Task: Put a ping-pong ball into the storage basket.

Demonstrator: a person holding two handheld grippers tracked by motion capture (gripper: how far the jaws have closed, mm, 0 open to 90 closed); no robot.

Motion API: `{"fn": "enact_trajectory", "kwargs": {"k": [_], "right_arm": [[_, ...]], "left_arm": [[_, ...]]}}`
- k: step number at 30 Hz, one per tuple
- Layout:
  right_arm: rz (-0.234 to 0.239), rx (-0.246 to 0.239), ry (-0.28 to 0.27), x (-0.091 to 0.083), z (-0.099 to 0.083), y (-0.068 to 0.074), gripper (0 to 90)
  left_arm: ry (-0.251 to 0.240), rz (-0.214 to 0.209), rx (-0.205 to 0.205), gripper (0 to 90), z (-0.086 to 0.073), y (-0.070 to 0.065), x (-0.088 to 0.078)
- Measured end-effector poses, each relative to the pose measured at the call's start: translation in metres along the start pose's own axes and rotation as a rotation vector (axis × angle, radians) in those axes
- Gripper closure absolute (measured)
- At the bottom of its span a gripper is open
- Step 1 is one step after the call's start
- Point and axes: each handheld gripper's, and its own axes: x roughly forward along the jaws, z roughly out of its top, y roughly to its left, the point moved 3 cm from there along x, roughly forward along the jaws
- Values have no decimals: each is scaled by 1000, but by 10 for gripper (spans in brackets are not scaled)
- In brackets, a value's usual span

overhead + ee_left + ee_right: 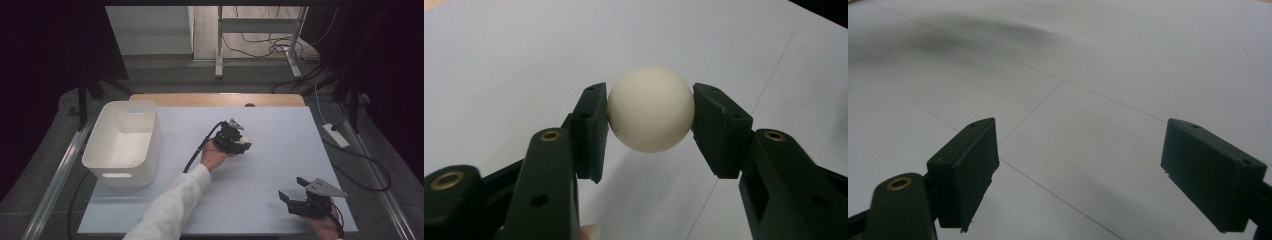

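Resting between the black pads, the white ball (651, 108) is clamped at its widest part by the left gripper (243, 145), which holds it just above the middle of the white table (280, 130). A round ball has no long axis, so only direction matters: the white bin (123, 142) lies at about nine o'clock from the ball, well apart, its open top facing up (the likely drop point, judged from the layout). The right gripper (1080, 170) waits at roughly five o'clock near the table's front edge, jaws spread wide and empty, farther from the bin.
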Motion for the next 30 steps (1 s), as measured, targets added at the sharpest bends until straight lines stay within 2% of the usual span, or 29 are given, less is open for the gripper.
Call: {"fn": "enact_trajectory", "kwargs": {"k": [15,24,30], "right_arm": [[-8,-5,4,0,0,0,155],[-6,-10,9,1,0,0,155],[-2,-10,6,2,0,0,155]], "left_arm": [[-25,-21,6,508,-3,-6,-20],[-42,-36,-6,508,-3,-7,-29],[-50,-31,-3,508,-3,-8,-35]]}}
